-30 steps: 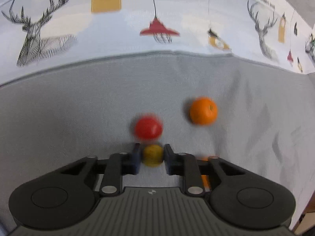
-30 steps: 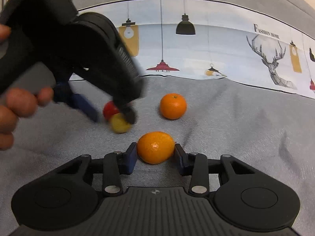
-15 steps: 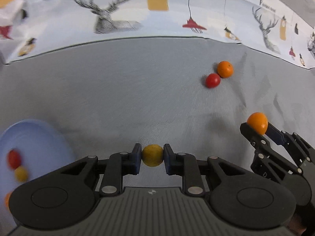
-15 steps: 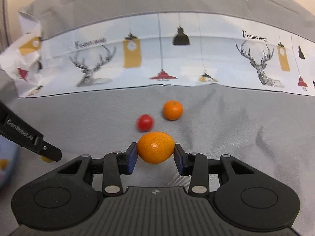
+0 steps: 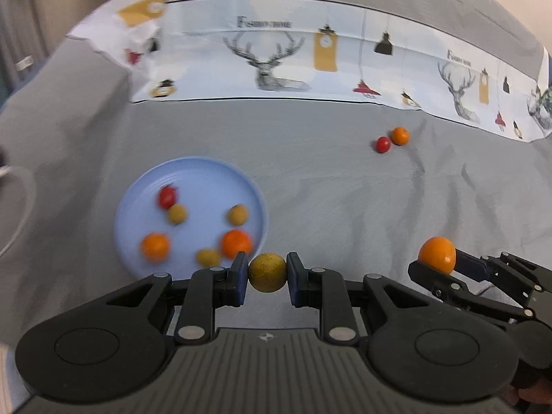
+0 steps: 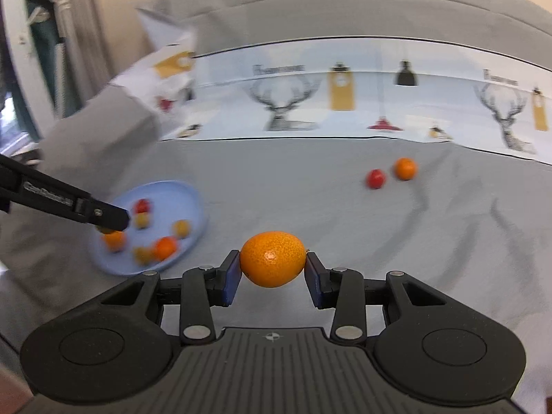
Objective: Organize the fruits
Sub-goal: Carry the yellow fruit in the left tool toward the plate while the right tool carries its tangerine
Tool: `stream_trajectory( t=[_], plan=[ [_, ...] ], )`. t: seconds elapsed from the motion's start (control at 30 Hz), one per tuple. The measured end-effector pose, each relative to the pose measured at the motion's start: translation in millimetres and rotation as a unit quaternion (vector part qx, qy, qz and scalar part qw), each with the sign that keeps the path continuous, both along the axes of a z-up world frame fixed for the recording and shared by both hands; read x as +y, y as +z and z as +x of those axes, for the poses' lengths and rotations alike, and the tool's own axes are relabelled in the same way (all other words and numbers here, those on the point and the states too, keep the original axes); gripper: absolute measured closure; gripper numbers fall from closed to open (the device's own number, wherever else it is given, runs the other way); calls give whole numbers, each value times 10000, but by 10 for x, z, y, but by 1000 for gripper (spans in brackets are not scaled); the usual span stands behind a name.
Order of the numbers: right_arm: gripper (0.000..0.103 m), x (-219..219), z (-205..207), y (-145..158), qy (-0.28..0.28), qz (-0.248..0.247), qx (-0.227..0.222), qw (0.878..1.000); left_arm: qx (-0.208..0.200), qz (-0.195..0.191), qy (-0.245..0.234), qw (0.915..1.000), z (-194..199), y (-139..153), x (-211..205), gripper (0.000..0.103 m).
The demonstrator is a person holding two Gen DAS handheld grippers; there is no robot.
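My left gripper (image 5: 267,273) is shut on a small yellow fruit (image 5: 267,272), held in the air just right of the near rim of a light blue plate (image 5: 193,179). The plate holds several red, yellow and orange fruits. My right gripper (image 6: 272,270) is shut on an orange mandarin (image 6: 272,258) and shows at the lower right of the left wrist view (image 5: 440,262). From the right wrist view the plate (image 6: 179,191) lies to the left, with the left gripper's arm (image 6: 69,203) over it. A red tomato (image 5: 383,144) and an orange (image 5: 400,136) rest together on the grey cloth far right.
A grey cloth (image 5: 327,200) covers the surface, with wrinkles at the right. A white printed sheet (image 5: 310,65) with deer and lamps runs along the back. A white cable (image 5: 20,207) curls at the left edge.
Both grippers have swung left and upward with their fruits. The blue plate has come into full view under the left gripper. The tomato and orange now lie far to the right.
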State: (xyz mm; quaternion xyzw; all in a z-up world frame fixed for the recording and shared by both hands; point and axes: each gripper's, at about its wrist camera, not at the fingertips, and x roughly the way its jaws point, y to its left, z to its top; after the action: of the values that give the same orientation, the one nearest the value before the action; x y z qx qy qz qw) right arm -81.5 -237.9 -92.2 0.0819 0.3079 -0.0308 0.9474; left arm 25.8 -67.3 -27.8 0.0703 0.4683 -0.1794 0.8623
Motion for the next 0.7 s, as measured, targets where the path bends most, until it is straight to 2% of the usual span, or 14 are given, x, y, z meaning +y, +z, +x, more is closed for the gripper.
stream_trajectory(
  t=[0.33, 0.7],
  plan=[
    [62, 905, -318, 277, 821, -439, -63, 9956, -192, -293, 392, 9986, -478, 159, 698, 77],
    [62, 1239, -460, 409, 1007, -839, -115, 9913, -374, -573, 614, 9958, -612, 262, 1012, 77]
  ],
)
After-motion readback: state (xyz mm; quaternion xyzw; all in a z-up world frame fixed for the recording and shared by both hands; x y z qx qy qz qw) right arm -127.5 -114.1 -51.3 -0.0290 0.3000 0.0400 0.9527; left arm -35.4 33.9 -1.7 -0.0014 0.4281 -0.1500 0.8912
